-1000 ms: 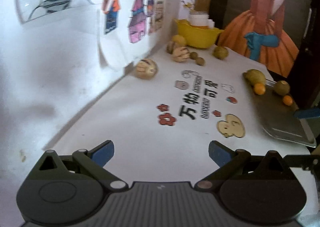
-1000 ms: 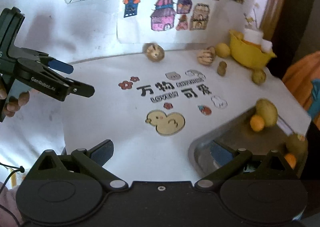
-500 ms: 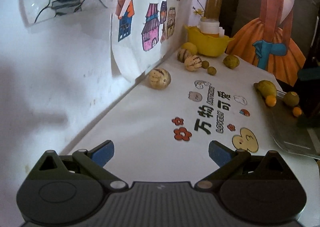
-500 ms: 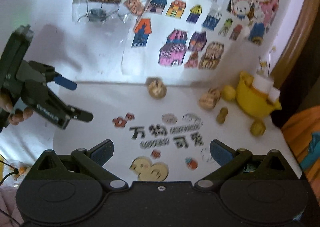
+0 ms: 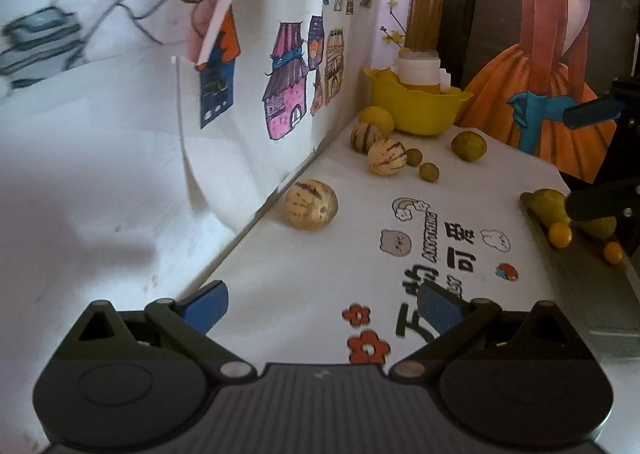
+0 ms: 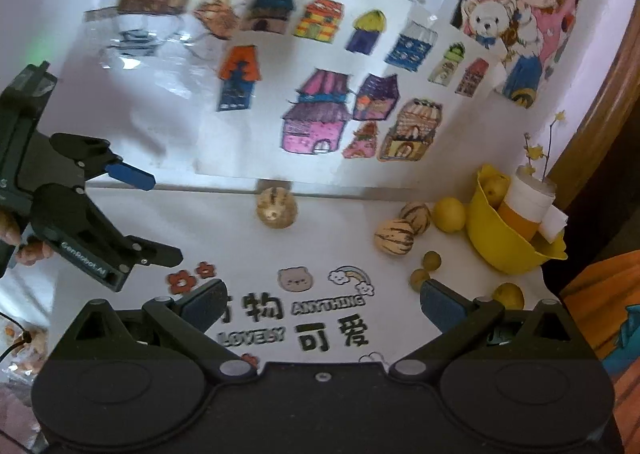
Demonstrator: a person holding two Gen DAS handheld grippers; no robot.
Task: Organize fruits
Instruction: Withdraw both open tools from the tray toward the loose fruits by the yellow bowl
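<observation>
Your left tongs (image 5: 322, 304) are hanging wide open and empty, and the striped melon (image 5: 311, 205) is lying straight ahead against the wall, nearer them than your right tongs (image 6: 322, 304), also gaping empty.

- striped melon (image 5: 311, 205) by table's back edge: tan, brown streaks
- bowl (image 5: 416, 106) at far corner: yellow
- lemon (image 5: 376, 119): plain yellow
- kumquats (image 5: 559, 235) on grey tray (image 5: 576, 286): orange
- table cover (image 5: 304, 274): white, black lettering, red flowers
- gripper pads (image 5: 206, 304): blue
</observation>
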